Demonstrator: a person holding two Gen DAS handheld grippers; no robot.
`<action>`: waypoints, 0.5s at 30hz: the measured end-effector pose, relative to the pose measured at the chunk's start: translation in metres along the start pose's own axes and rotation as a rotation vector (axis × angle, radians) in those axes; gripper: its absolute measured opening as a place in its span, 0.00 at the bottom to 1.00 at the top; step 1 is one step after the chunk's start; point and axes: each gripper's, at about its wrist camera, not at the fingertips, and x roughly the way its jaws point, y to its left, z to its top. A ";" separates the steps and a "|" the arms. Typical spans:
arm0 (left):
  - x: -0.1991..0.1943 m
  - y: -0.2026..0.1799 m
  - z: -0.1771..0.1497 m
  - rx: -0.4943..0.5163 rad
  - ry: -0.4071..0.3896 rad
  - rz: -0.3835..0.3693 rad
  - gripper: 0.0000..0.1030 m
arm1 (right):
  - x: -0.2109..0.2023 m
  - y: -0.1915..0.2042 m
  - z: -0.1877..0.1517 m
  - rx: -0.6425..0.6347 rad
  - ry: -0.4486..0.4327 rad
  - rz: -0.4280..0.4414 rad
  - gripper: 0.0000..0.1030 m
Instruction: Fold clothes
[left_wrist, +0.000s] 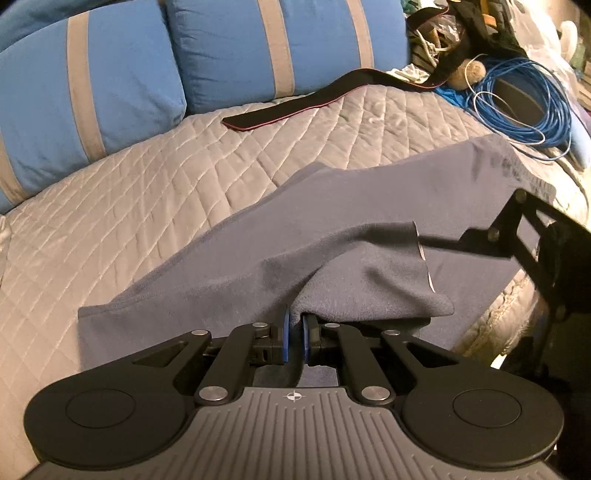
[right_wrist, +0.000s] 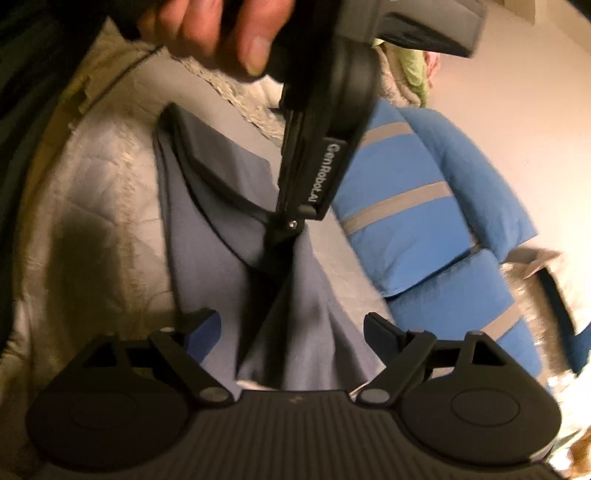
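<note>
Left gripper (left_wrist: 295, 332) pinched tight on a fold of the grey-blue garment (left_wrist: 332, 221) — cloth lifted off the quilted bed cover (left_wrist: 147, 192), rest trailing toward the blue pillows (left_wrist: 110, 74). Right gripper (right_wrist: 291, 328) jaws wide, nothing clamped — garment lies between and under them.

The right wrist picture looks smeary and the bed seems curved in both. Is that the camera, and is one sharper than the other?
Left wrist view: sharp, quilt stitching crisp, though the fisheye bows the bed and pillows. Right wrist view: motion-blurred, especially the hand and blue pillows at the right edge; warm yellowish light, with a dark shadow on the quilt at left.
</note>
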 end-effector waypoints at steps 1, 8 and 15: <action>0.000 0.000 0.000 -0.002 0.000 -0.002 0.06 | 0.005 0.004 0.000 -0.026 0.019 -0.038 0.88; -0.003 0.000 -0.003 -0.001 -0.001 -0.017 0.06 | 0.004 0.015 -0.008 -0.254 0.097 -0.174 0.71; -0.002 -0.013 -0.010 0.075 0.023 -0.031 0.23 | -0.009 0.005 -0.026 -0.404 0.068 -0.133 0.21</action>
